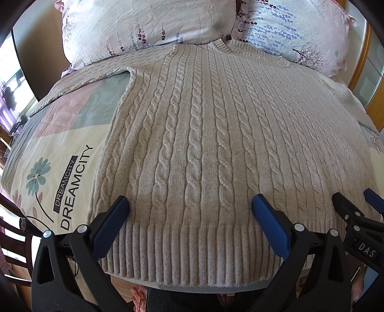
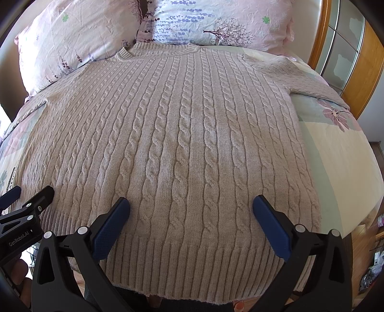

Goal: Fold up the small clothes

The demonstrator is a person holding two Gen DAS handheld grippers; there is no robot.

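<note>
A beige cable-knit sweater [image 1: 206, 134] lies flat on the bed, collar toward the pillows, ribbed hem at the near edge; it also fills the right wrist view [image 2: 182, 144]. Its left sleeve [image 1: 79, 79] stretches out to the left, its right sleeve [image 2: 309, 79] to the right. My left gripper [image 1: 190, 206] is open and empty, hovering over the hem. My right gripper [image 2: 192, 207] is open and empty over the hem too; it shows at the right edge of the left wrist view [image 1: 355, 201]. The left gripper shows at the left edge of the right wrist view [image 2: 31, 194].
Two floral pillows [image 1: 148, 26] [image 2: 223, 21] lie behind the collar. The bedspread [image 1: 60, 153] with DREAMCITY print shows left of the sweater, and pale quilt [image 2: 336, 153] to its right. A wooden headboard or door frame [image 2: 360, 72] stands at the right.
</note>
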